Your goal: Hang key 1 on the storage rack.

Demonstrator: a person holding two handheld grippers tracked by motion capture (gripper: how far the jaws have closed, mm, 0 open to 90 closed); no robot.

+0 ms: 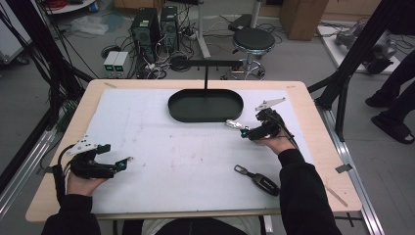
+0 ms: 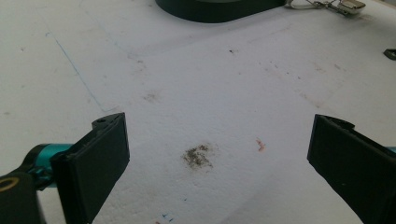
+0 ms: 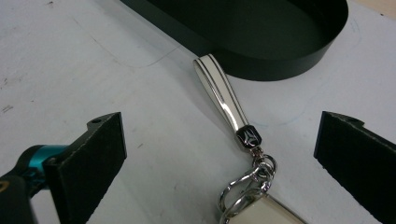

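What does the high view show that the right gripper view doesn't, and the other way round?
High view alone: the person's hands, the left gripper open over bare mat, the black car key near the front edge, the stool and computer towers on the floor. Right gripper view alone: close detail of the silver keychain, its strap, emblem and rings, lying between open jaws. Both share the black oval tray, the white mat and the right gripper.

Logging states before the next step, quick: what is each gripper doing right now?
Left gripper: open, jaws wide apart over bare white mat, holding nothing.
Right gripper: open, jaws either side of the keychain, not gripping it.
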